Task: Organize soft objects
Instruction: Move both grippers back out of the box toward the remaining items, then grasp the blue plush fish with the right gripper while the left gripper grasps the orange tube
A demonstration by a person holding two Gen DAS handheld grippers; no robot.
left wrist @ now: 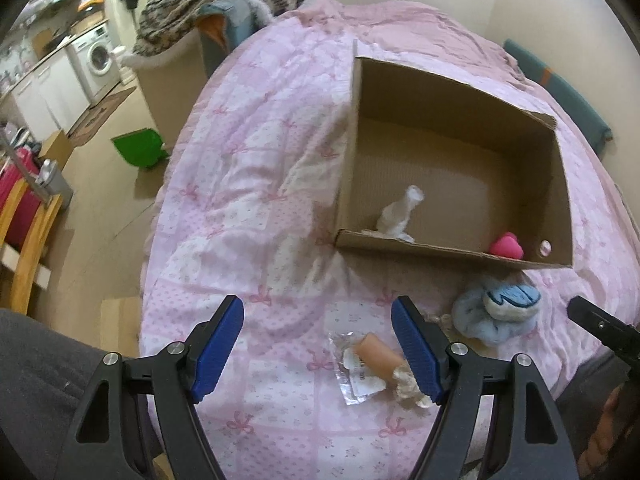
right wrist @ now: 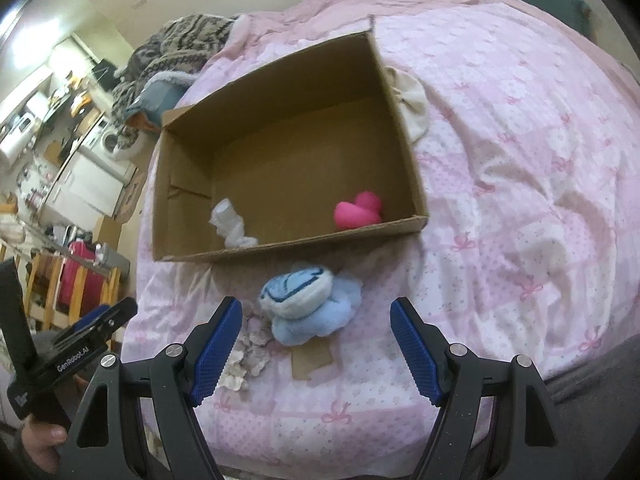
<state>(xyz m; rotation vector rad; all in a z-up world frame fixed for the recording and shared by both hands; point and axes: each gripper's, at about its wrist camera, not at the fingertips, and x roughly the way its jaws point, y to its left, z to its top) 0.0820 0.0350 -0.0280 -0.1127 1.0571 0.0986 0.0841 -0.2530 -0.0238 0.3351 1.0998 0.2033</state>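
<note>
An open cardboard box [left wrist: 448, 254] [right wrist: 176, 184] lies on the pink quilt. Inside it are a white soft toy [left wrist: 398, 216] [right wrist: 230, 224] and a pink soft toy [left wrist: 507, 245] [right wrist: 358, 211]. A blue and white plush [left wrist: 498, 312] [right wrist: 310, 304] lies on the quilt just in front of the box. A peach roll with lace and a clear wrapper [left wrist: 376, 364] lies near my left gripper [left wrist: 318, 354], which is open and empty above the quilt. My right gripper [right wrist: 316, 354] is open and empty, just short of the blue plush. A lace piece [right wrist: 248, 354] lies by its left finger.
A cream fabric item [right wrist: 412, 104] lies behind the box's right wall. A striped blanket [left wrist: 208, 4] is piled at the bed's far left. The floor at left holds a green bag [left wrist: 138, 148], a wooden chair [left wrist: 24, 240] and a washing machine [left wrist: 98, 58]. A cardboard scrap [right wrist: 312, 356] lies under the plush.
</note>
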